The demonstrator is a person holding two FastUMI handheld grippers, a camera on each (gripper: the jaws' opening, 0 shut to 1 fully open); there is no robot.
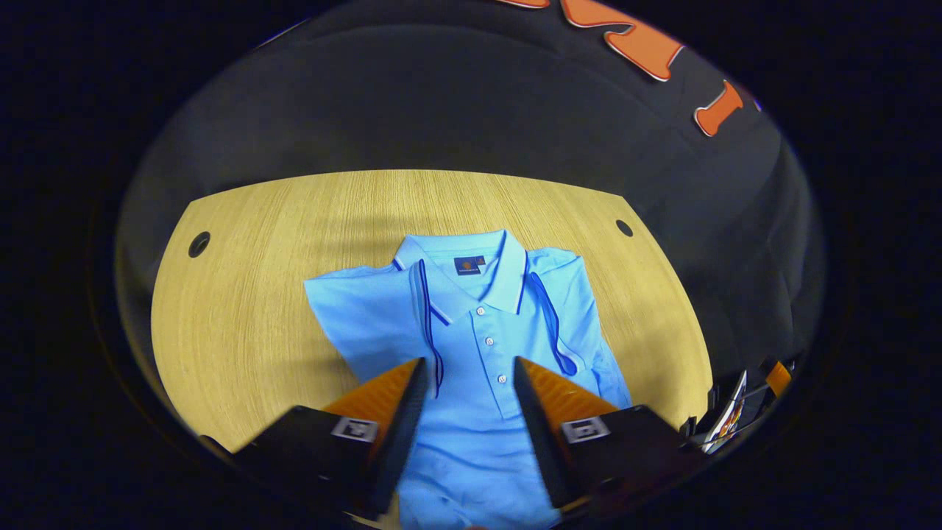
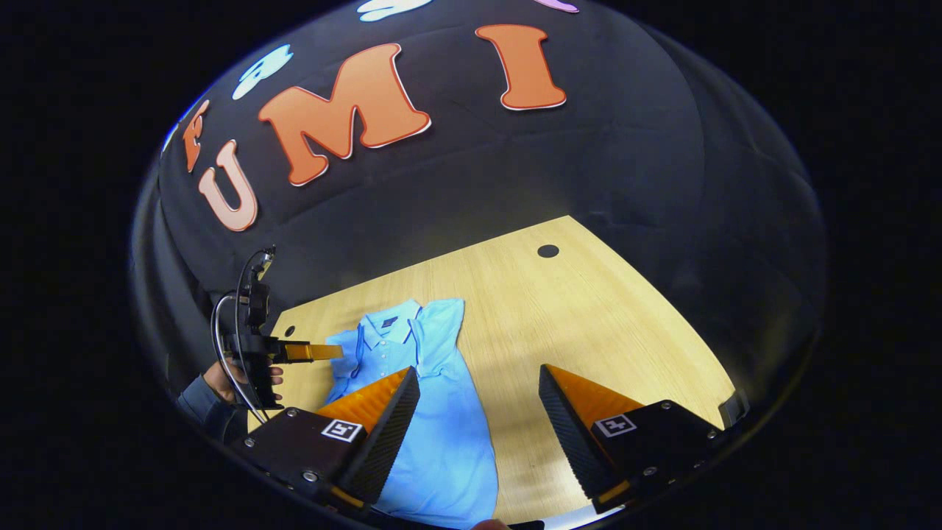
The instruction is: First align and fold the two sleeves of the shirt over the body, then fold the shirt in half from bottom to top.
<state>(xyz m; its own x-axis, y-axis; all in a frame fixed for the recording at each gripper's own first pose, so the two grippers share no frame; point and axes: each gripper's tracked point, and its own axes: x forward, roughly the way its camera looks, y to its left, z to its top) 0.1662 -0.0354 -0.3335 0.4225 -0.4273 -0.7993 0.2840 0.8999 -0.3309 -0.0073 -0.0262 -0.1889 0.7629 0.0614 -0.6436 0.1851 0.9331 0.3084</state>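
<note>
Shirt [image 1: 471, 346] lies lengthwise on table [image 1: 243, 294], collar pointing away; both grippers' fingers apart.

1 shirt [image 1: 471, 346], 1 table [image 1: 243, 294], 2 tools, 1 hand [image 2: 221, 383]

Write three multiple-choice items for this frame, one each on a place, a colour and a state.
1. Where does the polo shirt lie?
A. on the wooden table
B. on the floor
C. over a chair

2. What colour is the shirt's body?
A. white
B. light blue
C. red

3. How do the left gripper and the right gripper stand?
A. both shut on the shirt
B. one shut on a sleeve
C. both open, holding nothing

Key: 1 A, the shirt lies flat on the wood-grain top. 2 B, the cloth is light blue with dark blue trim. 3 C, each view shows its two fingers spread wide with shirt and table seen between them.
</note>
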